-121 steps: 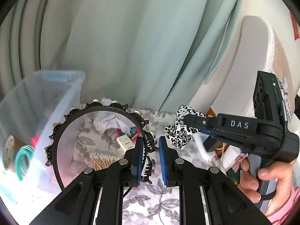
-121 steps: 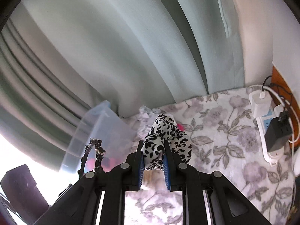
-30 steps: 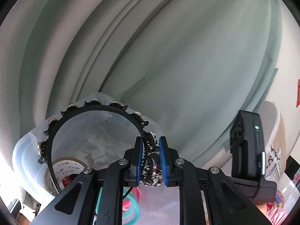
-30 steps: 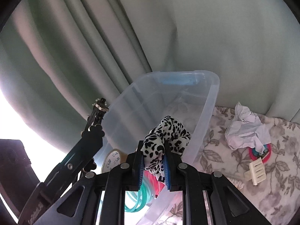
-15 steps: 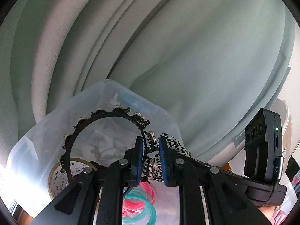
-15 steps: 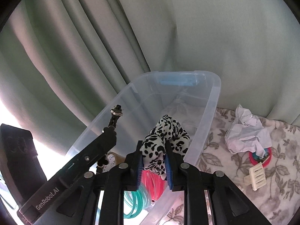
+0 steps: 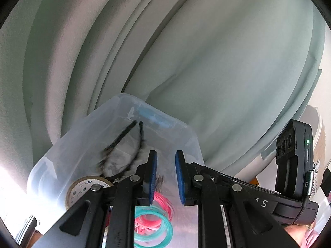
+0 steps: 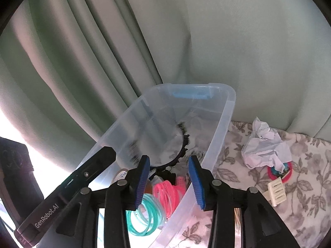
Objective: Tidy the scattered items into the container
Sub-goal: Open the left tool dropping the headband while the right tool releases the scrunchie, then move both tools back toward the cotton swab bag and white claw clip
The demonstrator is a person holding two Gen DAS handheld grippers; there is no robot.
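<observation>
Both grippers' fingers [image 7: 152, 173] have parted, dropping headband [image 8: 182, 144] into container [image 8: 224, 124].

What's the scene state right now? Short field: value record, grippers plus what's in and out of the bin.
left gripper: open, holding nothing, over the bin
right gripper: open, holding nothing, over the bin
container: clear plastic bin
headband: black, inside bin, motion-blurred
also in bin: tape roll, pink rings, teal rings
leopard scrunchie: cannot tell where it is
outside bin, on floral cloth: crumpled paper, cream clip
</observation>
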